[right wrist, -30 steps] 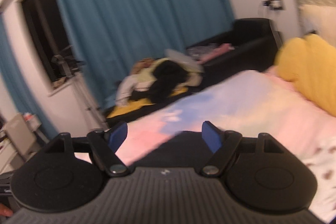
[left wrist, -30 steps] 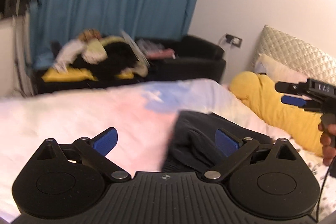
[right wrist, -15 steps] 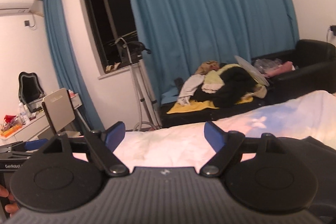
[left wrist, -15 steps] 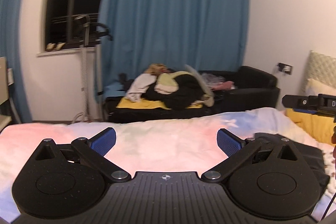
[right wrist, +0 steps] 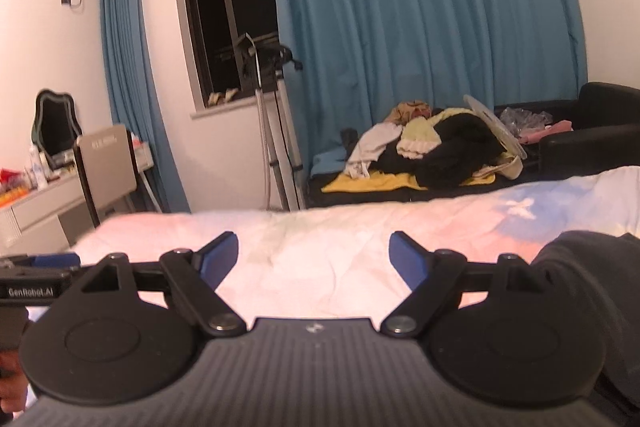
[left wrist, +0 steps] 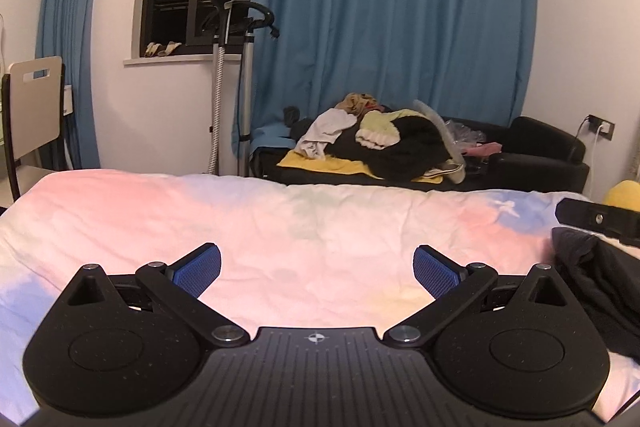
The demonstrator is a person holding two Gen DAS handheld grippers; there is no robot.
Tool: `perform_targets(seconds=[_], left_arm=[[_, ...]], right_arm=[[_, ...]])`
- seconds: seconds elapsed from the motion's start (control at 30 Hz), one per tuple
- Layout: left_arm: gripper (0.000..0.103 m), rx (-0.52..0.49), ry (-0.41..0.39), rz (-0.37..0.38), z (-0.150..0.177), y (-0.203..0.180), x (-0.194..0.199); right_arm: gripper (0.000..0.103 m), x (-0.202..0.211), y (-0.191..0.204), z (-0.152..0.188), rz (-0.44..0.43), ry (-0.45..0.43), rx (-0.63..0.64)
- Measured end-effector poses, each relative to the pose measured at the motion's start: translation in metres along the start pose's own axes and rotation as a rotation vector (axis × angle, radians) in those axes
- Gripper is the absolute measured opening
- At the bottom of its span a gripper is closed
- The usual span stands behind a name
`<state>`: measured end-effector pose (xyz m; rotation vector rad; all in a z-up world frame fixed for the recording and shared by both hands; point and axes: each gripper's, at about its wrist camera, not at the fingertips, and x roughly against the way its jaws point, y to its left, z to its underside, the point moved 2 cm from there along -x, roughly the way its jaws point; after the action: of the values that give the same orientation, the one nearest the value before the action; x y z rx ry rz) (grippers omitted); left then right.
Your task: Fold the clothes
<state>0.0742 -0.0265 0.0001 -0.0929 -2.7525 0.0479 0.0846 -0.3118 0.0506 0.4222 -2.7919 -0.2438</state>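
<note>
Left gripper (left wrist: pixel 316 269): jaws spread wide, nothing between the blue pads (left wrist: pixel 198 267), only bare bedspread (left wrist: pixel 280 219) beneath. Right gripper (right wrist: pixel 314 259): jaws likewise wide apart, empty, over the same sheet.

Step in hand, as judged: reach for the next garment. The dark garment (left wrist: pixel 600 283) lies crumpled on the bed at the right edge of the left wrist view, and just right of the right gripper in its own view (right wrist: pixel 592 267).

To do it well: bring both grippers across to the garment, pick 2 separate edge points such as a hem or shoulder line, pinch a single layer only, then lift and spread it flat before any fold.

Garment: black or charcoal, soft, bunched in thick folds; its type cannot be told.
</note>
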Motion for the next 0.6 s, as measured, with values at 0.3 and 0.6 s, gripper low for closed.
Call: perform_targets(seconds=[0.3, 0.6], left_arm=[[0.103, -0.031, 0.018, -0.063, 0.015, 0.000, -0.006], [0.103, -0.026, 0.011, -0.071, 0.016, 0.002, -0.003]], right_arm=[[0.085, -0.016, -0.001, 0.020, 0.013, 0.040, 0.038], [0.088, -0.021, 0.004, 0.034, 0.032, 0.059, 0.066]])
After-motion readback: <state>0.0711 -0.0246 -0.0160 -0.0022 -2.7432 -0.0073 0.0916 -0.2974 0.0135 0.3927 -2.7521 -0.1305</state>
